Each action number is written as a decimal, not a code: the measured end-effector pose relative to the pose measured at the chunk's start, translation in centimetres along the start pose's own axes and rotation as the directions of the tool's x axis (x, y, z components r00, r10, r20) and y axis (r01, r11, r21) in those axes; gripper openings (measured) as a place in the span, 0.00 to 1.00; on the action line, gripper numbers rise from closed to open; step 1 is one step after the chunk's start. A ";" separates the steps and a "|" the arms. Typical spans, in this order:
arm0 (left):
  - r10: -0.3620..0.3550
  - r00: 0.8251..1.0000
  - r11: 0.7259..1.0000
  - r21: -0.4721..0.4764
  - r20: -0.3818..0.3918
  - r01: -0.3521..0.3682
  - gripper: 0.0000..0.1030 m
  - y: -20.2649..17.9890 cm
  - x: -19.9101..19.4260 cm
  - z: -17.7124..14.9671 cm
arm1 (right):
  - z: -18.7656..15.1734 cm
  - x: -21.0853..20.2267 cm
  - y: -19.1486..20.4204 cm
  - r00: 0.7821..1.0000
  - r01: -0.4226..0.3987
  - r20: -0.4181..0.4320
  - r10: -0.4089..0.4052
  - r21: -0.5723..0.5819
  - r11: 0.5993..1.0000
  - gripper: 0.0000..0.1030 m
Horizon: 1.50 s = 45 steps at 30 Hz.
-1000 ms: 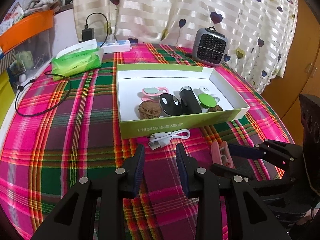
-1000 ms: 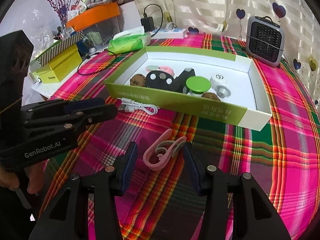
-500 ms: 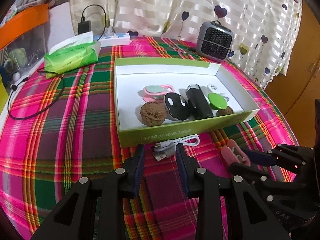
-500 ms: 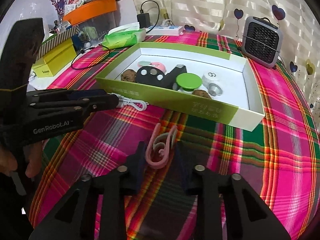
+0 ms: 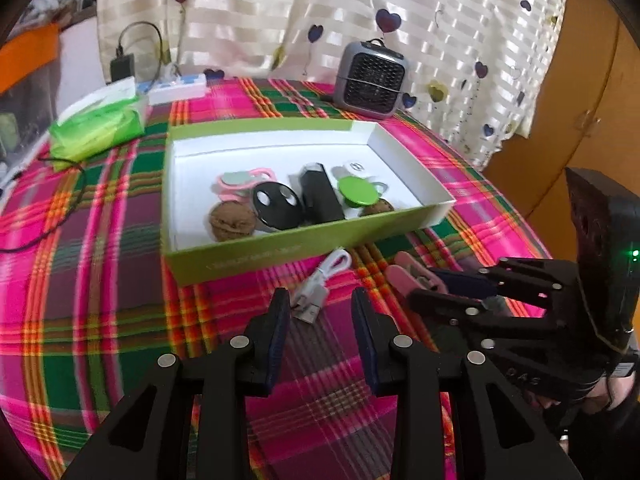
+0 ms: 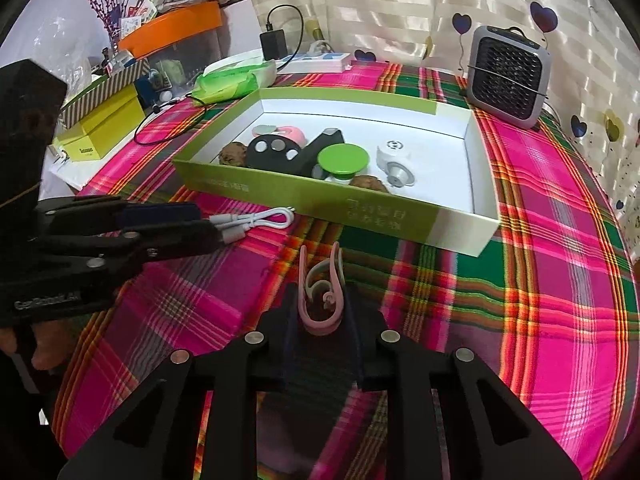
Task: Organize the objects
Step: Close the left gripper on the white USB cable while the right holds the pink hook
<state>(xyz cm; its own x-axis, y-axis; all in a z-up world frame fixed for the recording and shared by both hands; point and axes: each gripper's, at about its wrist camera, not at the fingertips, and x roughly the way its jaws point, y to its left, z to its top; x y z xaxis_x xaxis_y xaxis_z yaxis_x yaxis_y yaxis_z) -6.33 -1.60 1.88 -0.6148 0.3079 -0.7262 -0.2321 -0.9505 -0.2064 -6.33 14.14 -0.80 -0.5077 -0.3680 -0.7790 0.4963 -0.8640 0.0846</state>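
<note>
1. Right gripper (image 6: 320, 312): jaws have just been closing and now pinch the pink clip (image 6: 320, 300), which sits on the plaid tablecloth (image 6: 540, 320) just before the green box (image 6: 320, 200).
2. Left gripper (image 5: 320, 312): jaws spread, empty, near the white cable (image 5: 320, 276).
3. Risk: the springy, curved clip may twist or slip out when lifted, or catch the box wall.
4. Legible writing: "GenRobot.AI" on the left gripper's body; the box print is unreadable.

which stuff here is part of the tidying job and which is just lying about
Part of the job:
- pink clip, clamped in the right gripper
- white cable, in front of the open left gripper
- green box holding small items

Just lying about:
- grey fan heater
- tissue pack
- yellow box
</note>
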 end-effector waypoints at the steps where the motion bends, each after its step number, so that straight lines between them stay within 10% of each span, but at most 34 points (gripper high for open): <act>1: 0.013 1.000 1.000 0.004 0.001 -0.013 0.29 0.0 0.1 0.1 | 0.0 0.0 -0.1 1.000 0.000 0.000 0.000 0.000 1.000 0.22; 45: 0.080 0.996 0.991 0.112 -0.042 -0.075 0.17 -3.1 2.7 -0.1 | 0.4 0.3 -0.1 1.000 0.004 -0.008 -0.004 -0.038 0.999 0.22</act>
<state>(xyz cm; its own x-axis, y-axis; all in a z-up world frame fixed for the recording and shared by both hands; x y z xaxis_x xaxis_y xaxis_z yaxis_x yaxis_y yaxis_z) -7.24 2.13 0.52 -0.5989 0.2286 -0.7675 -0.2684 -0.9603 -0.0766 -6.76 13.96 -0.82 -0.5044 -0.3616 -0.7841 0.5209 -0.8516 0.0576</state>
